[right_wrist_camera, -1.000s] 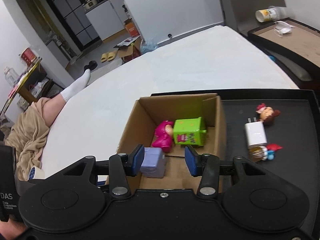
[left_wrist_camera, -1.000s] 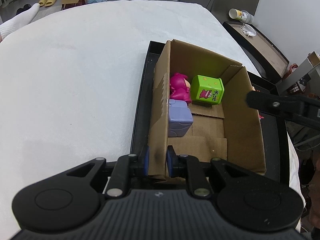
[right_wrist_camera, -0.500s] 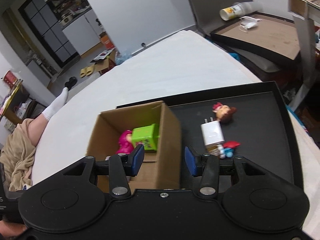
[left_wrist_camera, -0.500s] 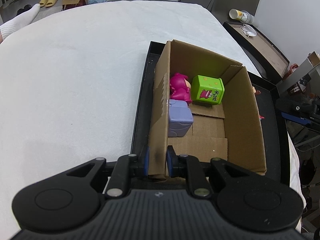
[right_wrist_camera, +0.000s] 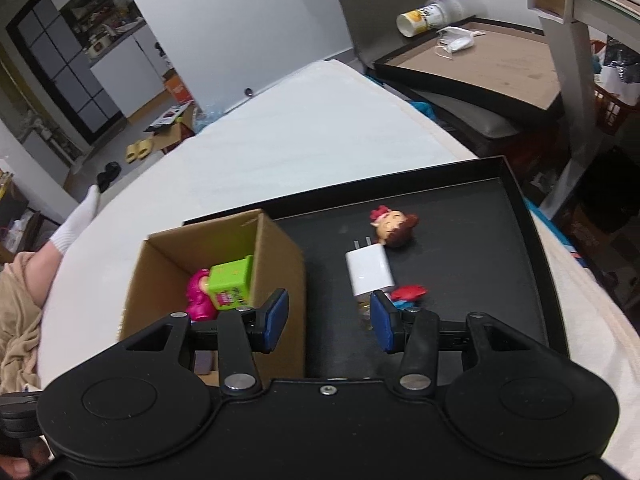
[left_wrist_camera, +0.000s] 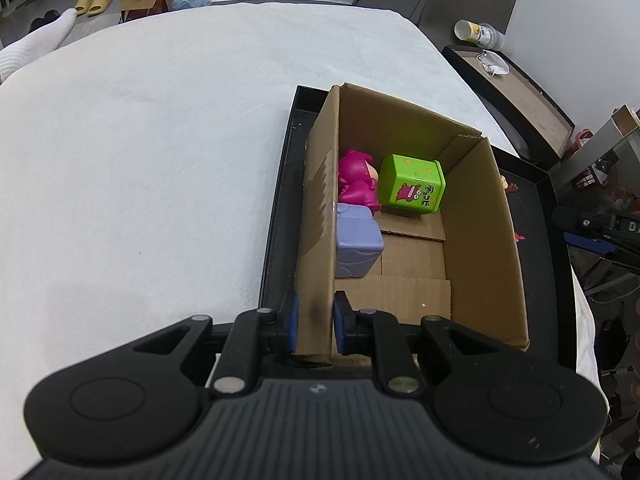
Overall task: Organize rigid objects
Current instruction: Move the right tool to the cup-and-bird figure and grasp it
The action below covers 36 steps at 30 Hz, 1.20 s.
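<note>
A cardboard box (left_wrist_camera: pixel 480 216) stands on a black tray (left_wrist_camera: pixel 280 216). In it lie a pink figure (left_wrist_camera: pixel 354 182), a green cube tin (left_wrist_camera: pixel 412 184) and a lilac box (left_wrist_camera: pixel 356 246). My left gripper (left_wrist_camera: pixel 314 318) is shut on the box's near left wall. My right gripper (right_wrist_camera: pixel 326 316) is open above the tray (right_wrist_camera: pixel 472 248), just right of the cardboard box (right_wrist_camera: pixel 280 260). On the tray lie a white charger (right_wrist_camera: pixel 368 270), a doll head (right_wrist_camera: pixel 394 224) and a small red-and-blue figure (right_wrist_camera: pixel 404 294) beside my right fingertip.
The tray sits on a white cloth-covered table (left_wrist_camera: pixel 140 152). A side table (right_wrist_camera: pixel 480 60) with a cup and a mask stands beyond the far edge. A person's socked leg (right_wrist_camera: pixel 76 220) is at the left.
My right gripper has moved right, from over the box to over the tray's loose objects. My left gripper keeps its hold on the box wall.
</note>
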### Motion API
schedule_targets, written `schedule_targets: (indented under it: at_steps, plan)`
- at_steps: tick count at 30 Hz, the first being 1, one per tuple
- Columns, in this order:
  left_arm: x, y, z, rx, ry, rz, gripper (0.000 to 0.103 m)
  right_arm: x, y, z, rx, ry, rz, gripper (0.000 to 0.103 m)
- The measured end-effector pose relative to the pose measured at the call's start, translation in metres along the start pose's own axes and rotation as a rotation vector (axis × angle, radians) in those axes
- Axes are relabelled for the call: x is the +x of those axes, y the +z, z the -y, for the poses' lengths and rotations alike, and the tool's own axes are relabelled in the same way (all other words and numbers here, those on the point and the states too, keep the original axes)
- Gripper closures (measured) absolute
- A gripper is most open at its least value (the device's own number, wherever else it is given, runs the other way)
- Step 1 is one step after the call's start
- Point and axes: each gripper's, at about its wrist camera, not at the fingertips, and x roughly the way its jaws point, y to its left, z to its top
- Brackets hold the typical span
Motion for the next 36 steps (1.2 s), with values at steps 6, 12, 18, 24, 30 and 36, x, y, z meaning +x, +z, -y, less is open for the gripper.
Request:
schedule_targets:
  at_steps: [6,12,18,24,30,36]
  plan:
    - [0.0,0.001,0.0,0.002,-0.004,-0.004,0.086,0.02,0.002,0.005,-0.006,-0.066,-0.015,0.047]
    - [0.003,0.002,-0.001,-0.002,-0.01,-0.014,0.086,0.043,0.003,0.014,0.02,-0.093,-0.048,0.043]
    - [0.006,0.003,-0.001,-0.001,-0.01,-0.023,0.086,0.065,0.001,0.024,0.056,-0.126,-0.082,0.043]
    - [0.006,0.004,0.001,0.003,-0.006,-0.019,0.086,0.083,-0.003,0.028,0.065,-0.162,-0.108,0.043]
    - [0.006,0.003,0.003,0.011,0.0,-0.02,0.086,0.101,-0.011,0.03,0.057,-0.199,-0.134,0.042]
    - [0.009,0.001,0.004,0.011,0.011,-0.024,0.086,0.101,-0.016,0.021,-0.003,-0.239,-0.145,0.048]
